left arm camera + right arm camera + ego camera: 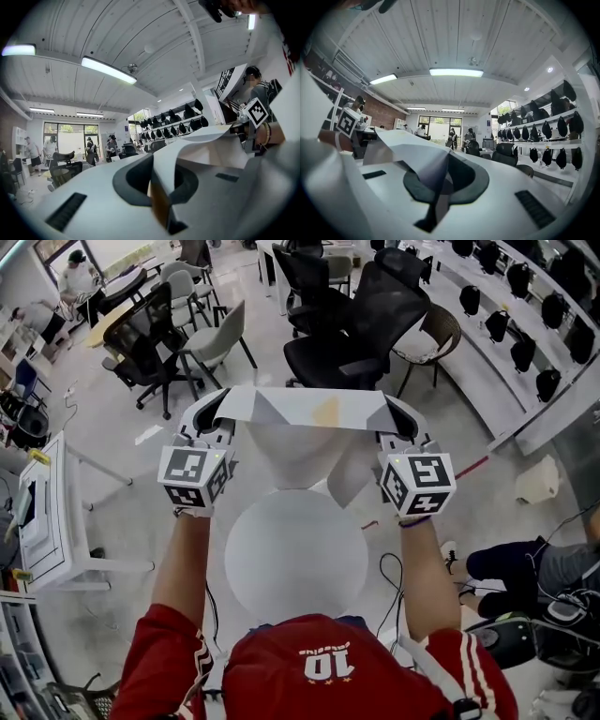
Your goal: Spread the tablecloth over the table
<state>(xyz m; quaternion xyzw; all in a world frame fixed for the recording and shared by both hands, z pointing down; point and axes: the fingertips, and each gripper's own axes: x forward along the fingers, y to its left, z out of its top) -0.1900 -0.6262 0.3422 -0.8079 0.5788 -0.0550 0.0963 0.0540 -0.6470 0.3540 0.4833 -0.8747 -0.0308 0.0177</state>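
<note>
Left gripper (212,412) and right gripper (401,414): the jaws of each are pinched on the top edge of the white tablecloth (302,412). Cloth is held taut and level between them. Its lower part hangs above the far side of the round white counter (296,563).

Floor (112,446) under me was pale and glossy. Black office chairs (342,343) and a grey chair (214,338) stood ahead. Wall shelves (478,352) on my right carried rows of black objects. White plank ceiling (70,37), strip lights (108,70) on. Big windows (436,121) at far end, brick wall (380,117) beside them.
</note>
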